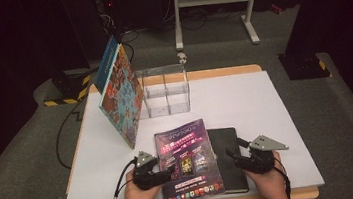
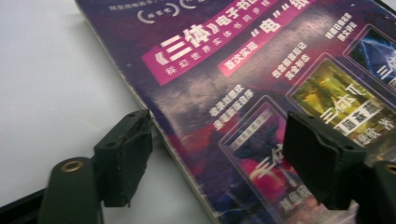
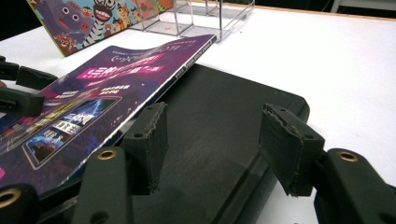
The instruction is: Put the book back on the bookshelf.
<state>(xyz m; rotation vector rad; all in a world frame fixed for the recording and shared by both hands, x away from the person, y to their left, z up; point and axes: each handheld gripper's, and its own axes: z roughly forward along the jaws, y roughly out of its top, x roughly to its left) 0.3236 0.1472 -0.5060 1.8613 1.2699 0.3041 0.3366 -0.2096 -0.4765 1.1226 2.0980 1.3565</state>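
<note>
Purple magazine (image 1: 188,161) lay between both grippers, overlapping one black notebook (image 1: 229,158) on the worktop (image 1: 245,101). Left gripper (image 2: 217,149) open astride its near edge; right gripper (image 3: 212,144) open over the notebook. Likely step: squaring up. Beyond: one picture book (image 1: 121,95), one clear organiser (image 1: 166,90).

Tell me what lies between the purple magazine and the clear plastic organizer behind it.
Nothing: in the high view only bare white table separates the purple magazine from the clear organizer. The picture book leans off to the left, beside the organizer.

«三体» — on purple book (image 2: 243,93)
</note>
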